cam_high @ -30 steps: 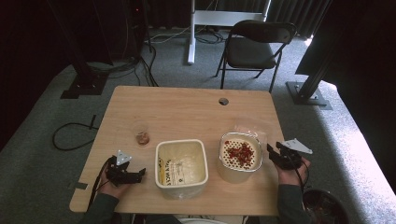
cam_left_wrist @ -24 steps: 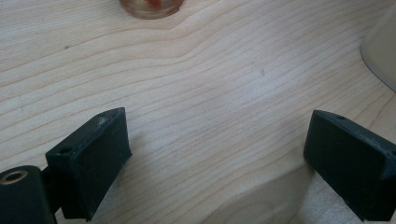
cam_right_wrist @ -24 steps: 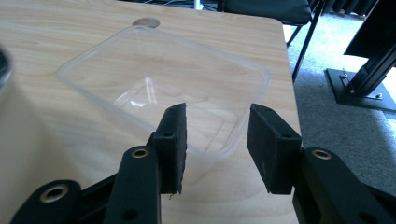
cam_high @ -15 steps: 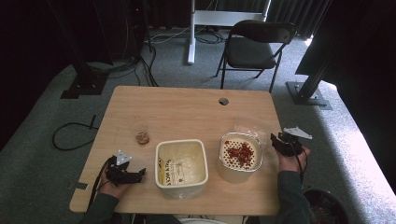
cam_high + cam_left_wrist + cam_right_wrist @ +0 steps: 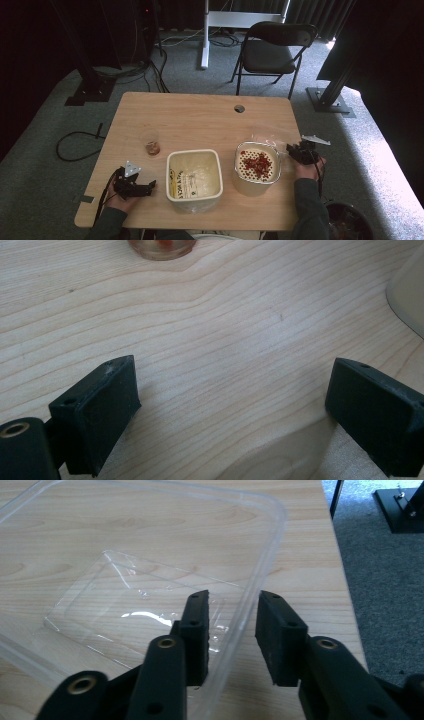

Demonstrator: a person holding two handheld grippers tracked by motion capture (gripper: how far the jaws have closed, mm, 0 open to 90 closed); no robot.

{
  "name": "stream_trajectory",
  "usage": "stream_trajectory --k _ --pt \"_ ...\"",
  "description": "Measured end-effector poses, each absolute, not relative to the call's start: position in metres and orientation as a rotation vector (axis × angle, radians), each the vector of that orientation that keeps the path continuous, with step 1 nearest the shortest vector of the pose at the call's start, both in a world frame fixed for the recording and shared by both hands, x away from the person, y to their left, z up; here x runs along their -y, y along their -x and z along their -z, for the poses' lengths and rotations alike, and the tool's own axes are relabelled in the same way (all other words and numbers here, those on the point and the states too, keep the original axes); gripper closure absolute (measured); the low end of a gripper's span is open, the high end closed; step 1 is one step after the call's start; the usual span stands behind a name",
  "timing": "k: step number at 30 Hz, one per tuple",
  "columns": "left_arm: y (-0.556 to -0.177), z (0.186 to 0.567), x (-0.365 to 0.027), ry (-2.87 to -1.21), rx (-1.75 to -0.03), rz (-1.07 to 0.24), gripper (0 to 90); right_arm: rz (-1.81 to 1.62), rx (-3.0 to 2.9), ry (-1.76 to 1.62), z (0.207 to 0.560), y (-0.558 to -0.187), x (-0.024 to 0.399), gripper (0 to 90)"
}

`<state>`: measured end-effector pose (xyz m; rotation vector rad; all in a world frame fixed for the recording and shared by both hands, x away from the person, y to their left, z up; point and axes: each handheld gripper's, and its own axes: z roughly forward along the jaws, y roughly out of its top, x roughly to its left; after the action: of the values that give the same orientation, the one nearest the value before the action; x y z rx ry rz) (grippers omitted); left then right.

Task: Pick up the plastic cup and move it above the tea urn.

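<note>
Seen from the high view, I hold my right gripper (image 5: 295, 149) at the right edge of the wooden table (image 5: 200, 117), beside a clear plastic tray (image 5: 267, 141) lying just behind a white tub of red pieces (image 5: 257, 166). A larger empty cream tub (image 5: 194, 174) stands between my two hands, and a small glass cup (image 5: 152, 147) stands near its far left corner. My left gripper (image 5: 134, 186) rests near the front left corner, apart from the cream tub.

In the left gripper view, my jaws stand wide open over bare wood, with the cup's base (image 5: 161, 246) well ahead and the cream tub's wall (image 5: 409, 295) off to the right.

In the right gripper view, my jaws have just been closing and straddle the clear tray's rim (image 5: 252, 587), one inside the tray, one outside. A gap shows on the outer side, so the rim is not yet pinched.
</note>
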<state>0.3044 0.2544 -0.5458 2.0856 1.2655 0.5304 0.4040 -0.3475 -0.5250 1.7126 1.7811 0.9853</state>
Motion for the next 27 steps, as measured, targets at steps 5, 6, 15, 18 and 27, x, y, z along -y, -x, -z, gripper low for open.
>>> stream_trajectory --k 5,6,15,18,27 --pt "-0.304 0.546 -0.254 -2.085 -1.266 -0.531 7.4 -0.981 -1.760 -1.711 0.524 -0.403 0.346 82.9" --pt "-0.304 0.546 -0.254 -2.086 -1.266 -0.531 7.4 -0.978 -1.755 -1.711 0.523 -0.402 0.346 83.3" --pt "-0.304 0.546 -0.254 -2.086 -1.266 -0.531 7.4 -0.985 -1.669 -1.723 0.511 -0.396 0.352 86.5" --pt "-0.304 0.546 -0.254 -2.086 -1.265 -0.530 7.4 -0.984 -1.645 -1.729 0.505 -0.396 0.352 86.8" --pt "-0.304 0.546 -0.254 -2.085 -1.266 -0.531 7.4 -0.988 -1.614 -1.702 0.483 -0.401 0.346 87.1"
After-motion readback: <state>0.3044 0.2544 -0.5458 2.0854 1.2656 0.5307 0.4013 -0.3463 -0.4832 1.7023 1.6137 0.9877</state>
